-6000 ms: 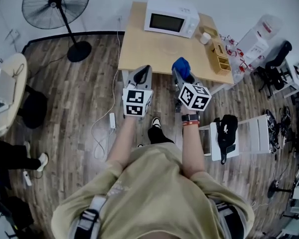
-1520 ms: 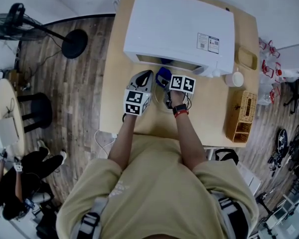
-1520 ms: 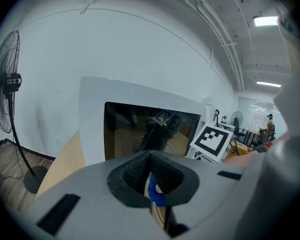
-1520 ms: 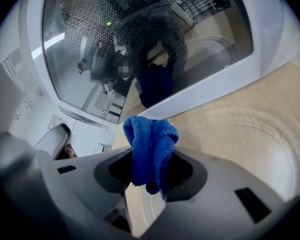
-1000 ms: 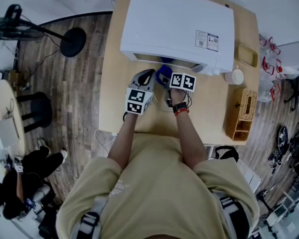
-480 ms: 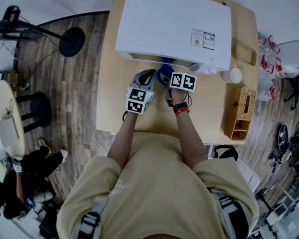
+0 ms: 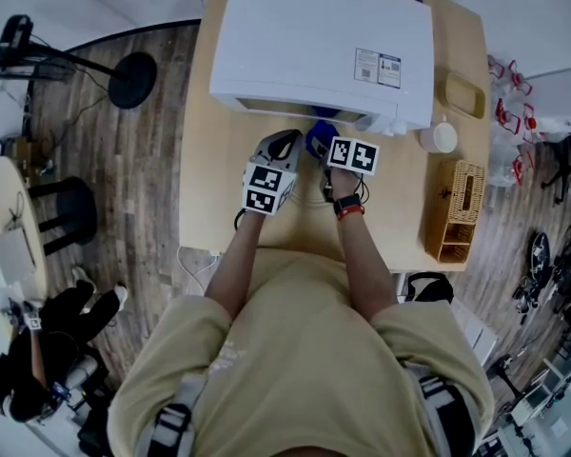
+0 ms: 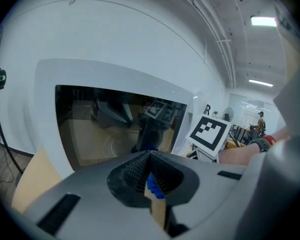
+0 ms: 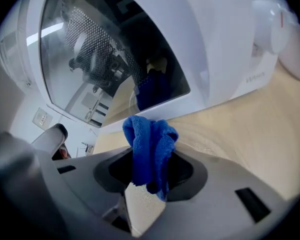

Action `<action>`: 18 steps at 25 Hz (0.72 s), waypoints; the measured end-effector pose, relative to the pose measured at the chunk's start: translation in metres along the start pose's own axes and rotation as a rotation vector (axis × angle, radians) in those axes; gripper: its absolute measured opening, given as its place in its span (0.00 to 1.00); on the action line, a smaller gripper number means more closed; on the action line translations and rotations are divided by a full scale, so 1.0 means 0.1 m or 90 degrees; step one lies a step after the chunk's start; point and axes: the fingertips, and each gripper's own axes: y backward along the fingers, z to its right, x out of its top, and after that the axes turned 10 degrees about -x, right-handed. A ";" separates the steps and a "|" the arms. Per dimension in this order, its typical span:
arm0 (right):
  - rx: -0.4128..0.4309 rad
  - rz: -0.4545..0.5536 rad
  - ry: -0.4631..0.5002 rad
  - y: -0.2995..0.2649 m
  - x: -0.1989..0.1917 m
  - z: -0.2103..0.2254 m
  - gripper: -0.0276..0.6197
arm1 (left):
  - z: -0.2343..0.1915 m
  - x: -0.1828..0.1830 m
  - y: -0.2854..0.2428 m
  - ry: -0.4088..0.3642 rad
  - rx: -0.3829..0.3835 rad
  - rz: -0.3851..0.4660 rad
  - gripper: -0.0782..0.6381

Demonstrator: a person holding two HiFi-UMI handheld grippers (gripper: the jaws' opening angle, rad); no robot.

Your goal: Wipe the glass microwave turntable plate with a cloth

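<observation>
My right tool [image 7: 321,149] is clamped on the blue cloth [image 9: 150,144]. The cloth is soft and light, and it bunches up above the jaws. My left tool [image 8: 150,156] has its jaws pressed together at the tips. A tiny bit of blue shows low in the gap, and I cannot tell what it is.

Both tools sit side by side, right in front of the microwave [image 7: 314,46]. Its door [image 8: 115,129] is closed. The glass plate [image 8: 115,145] is straight ahead of the left tool. It lies flat inside, behind the dark door glass.

I think the plate will be heavy, hard and slippery, and it can break. I would hold it by its rim, or leave it lying flat and rub it with the cloth. I think the door has to open first.

There is little room ahead of the tools, and the door needs space to swing. Behind the tools the tabletop [image 7: 209,188] is bare. Off to the right of the right tool stand a mug [image 7: 438,138] and a wooden box [image 7: 454,212], so I should keep away from them.
</observation>
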 end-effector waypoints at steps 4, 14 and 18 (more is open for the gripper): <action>-0.019 0.009 -0.002 0.07 0.01 0.11 0.30 | 0.05 0.01 -0.02 -0.004 -0.004 0.000 0.13; -0.065 0.032 -0.019 0.25 0.04 0.49 0.31 | 0.20 -0.02 -0.06 -0.012 -0.021 -0.008 0.13; -0.080 0.038 -0.022 0.30 0.05 0.58 0.31 | 0.19 -0.03 -0.02 -0.012 -0.020 -0.004 0.13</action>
